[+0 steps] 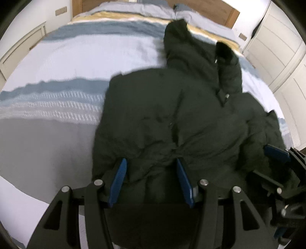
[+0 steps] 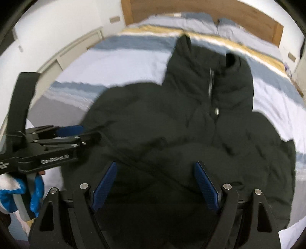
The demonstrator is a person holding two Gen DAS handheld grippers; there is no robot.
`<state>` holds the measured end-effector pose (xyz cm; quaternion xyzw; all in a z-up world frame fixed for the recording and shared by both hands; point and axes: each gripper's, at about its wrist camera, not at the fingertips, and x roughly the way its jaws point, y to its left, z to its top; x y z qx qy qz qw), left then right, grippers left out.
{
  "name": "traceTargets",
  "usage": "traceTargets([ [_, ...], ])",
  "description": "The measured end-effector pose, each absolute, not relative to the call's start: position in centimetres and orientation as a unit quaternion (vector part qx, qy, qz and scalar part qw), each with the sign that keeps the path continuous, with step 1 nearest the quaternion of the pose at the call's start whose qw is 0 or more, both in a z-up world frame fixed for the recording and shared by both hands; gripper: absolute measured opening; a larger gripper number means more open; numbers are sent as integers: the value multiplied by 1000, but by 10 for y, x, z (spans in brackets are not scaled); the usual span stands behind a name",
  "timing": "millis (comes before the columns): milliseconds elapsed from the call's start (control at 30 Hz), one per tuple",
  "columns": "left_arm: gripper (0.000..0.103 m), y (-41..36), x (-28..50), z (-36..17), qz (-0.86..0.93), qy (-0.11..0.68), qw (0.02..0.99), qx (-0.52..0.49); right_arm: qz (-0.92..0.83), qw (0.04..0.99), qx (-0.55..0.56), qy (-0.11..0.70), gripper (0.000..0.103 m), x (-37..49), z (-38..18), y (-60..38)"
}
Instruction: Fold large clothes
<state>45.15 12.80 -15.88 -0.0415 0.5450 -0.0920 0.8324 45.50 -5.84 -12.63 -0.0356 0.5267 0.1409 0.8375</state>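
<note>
A dark green puffer jacket [image 1: 172,118] lies spread on the striped bed cover [image 1: 76,63], its hood [image 1: 177,40] toward the headboard. My left gripper [image 1: 151,160] sits at the jacket's near edge. Padded fabric fills the gap between its blue pads [image 1: 118,182], and creases run in toward the tips. From the right wrist view, the left gripper [image 2: 86,133] meets the jacket's left edge [image 2: 91,115]. My right gripper [image 2: 155,163] hovers over the jacket's [image 2: 191,124] lower part. Its jaws stand wide with smooth fabric lying under them, not pinched. The right gripper [image 1: 275,162] also shows in the left wrist view.
A wooden headboard [image 2: 210,9] and pillows [image 2: 181,21] are at the far end of the bed. White wardrobe doors [image 1: 277,47] stand to the right and a low white cabinet [image 1: 21,49] to the left. A gloved hand [image 2: 36,191] holds the left gripper's handle.
</note>
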Motion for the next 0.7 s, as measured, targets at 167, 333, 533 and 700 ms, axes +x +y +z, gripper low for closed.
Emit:
traceTargets([
  [167,56,128,443,-184,-88,553,828,-33,141,818,-64,554,82,444,-157,-89],
  [333,55,128,433,-172,-88,552,829,-20,155,813,-74,556,81,427,-154,-115],
  [533,55,121,410,-132,-118,516,848,-36,150,810,-106,557,81,408,-136,-126],
  [700,55,92,395,-142,-161,526,835,-14,144,829,-91,532,81,406,-112,-124],
])
